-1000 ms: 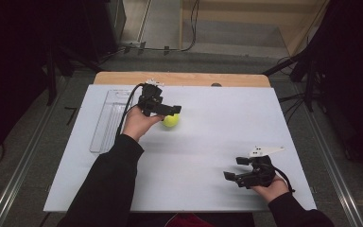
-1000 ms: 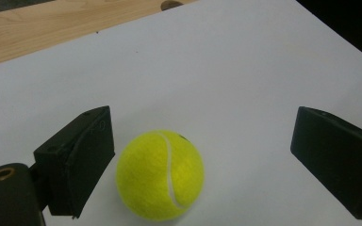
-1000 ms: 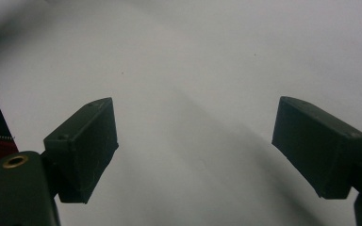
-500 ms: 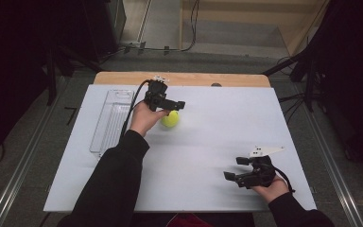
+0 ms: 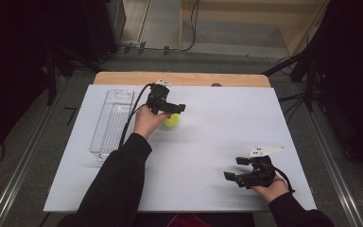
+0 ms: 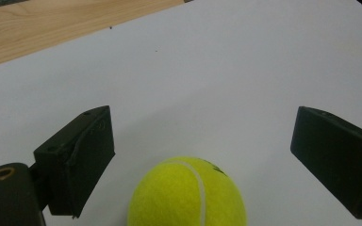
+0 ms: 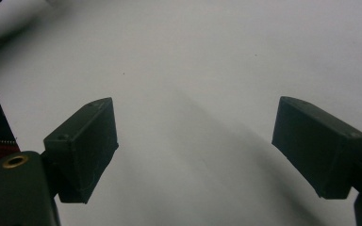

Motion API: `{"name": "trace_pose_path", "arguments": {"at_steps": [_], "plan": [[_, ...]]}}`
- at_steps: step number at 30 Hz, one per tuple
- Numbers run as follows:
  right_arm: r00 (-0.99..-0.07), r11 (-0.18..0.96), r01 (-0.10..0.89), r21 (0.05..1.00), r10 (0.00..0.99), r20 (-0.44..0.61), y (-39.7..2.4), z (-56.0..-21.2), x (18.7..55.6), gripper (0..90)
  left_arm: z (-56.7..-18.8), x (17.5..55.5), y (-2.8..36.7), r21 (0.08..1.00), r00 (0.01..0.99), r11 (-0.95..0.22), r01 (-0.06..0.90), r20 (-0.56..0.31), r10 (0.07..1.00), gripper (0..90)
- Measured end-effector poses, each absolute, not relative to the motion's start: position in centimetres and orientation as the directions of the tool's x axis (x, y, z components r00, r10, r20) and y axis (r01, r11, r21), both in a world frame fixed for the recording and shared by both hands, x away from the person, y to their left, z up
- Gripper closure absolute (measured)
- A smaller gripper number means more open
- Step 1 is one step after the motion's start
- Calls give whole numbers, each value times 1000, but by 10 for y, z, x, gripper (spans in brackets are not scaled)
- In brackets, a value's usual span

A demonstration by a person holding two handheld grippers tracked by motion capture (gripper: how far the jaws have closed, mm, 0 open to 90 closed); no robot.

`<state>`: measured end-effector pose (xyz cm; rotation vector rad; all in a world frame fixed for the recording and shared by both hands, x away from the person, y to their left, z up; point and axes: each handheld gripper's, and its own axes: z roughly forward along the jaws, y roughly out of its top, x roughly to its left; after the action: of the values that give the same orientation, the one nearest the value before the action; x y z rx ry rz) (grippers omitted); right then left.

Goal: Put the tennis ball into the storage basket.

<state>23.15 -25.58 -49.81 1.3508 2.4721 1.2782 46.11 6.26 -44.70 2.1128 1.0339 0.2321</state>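
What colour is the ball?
The tennis ball is bright yellow-green with a curved white seam, clearest in the left gripper view.

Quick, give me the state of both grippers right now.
Left gripper: open, jaws either side of the tennis ball without touching it.
Right gripper: open, nothing between the jaws, over the bare white table.
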Motion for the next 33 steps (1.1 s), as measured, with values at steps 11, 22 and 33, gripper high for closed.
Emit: {"name": "trace_pose_path", "arguments": {"at_steps": [11,22,33], "plan": [[-616,277,679,679,718,323,-256,-498,231,129,-455,458,63,704,650,-385,597,-142,747,71],[-614,275,682,678,719,326,-256,-499,232,129,-471,453,66,701,638,-367,612,-163,752,93],[-614,277,681,678,720,324,-256,-499,232,128,-484,451,68,687,627,-370,626,-161,762,93]]}}
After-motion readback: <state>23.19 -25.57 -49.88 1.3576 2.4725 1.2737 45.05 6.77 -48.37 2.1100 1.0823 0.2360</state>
